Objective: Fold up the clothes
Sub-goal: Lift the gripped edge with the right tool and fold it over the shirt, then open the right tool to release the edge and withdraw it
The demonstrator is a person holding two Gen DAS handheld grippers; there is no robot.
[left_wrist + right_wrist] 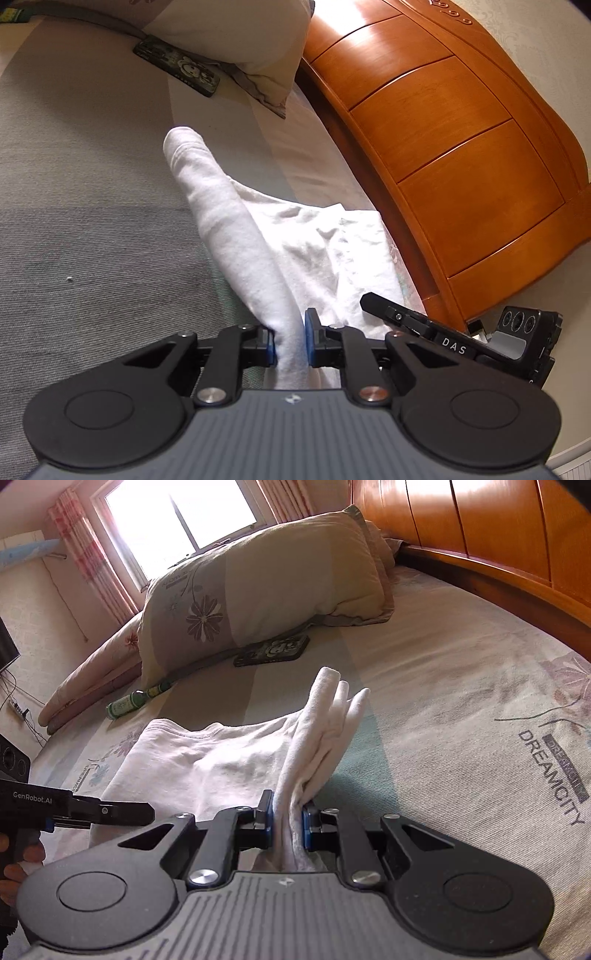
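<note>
White shirt (236,221) is what's getting folded, and both tongs have a piece of it right now. Left gripper (290,341) is pinched tight on a bunched ridge of the cloth, blue pads pressing in from both sides. Right gripper (287,823) is doing the same thing, clamped on its own gathered wad, with a few folded tips poking up past the jaws.

From each gripper the pinched cloth runs straight ahead and away. The rest of the shirt lies flat on the bed (461,701): in the left wrist view it spreads off to the right of the ridge, in the right wrist view off to the left. So the body sits between the two hands, neither obviously closer, and its long axis looks to run forward toward the pillow (266,579). My guess is the next move carries both held edges across that flat part.

Farther out there's a phone (273,650) by the pillow, a green bottle (136,700), and the wooden headboard (443,129).
</note>
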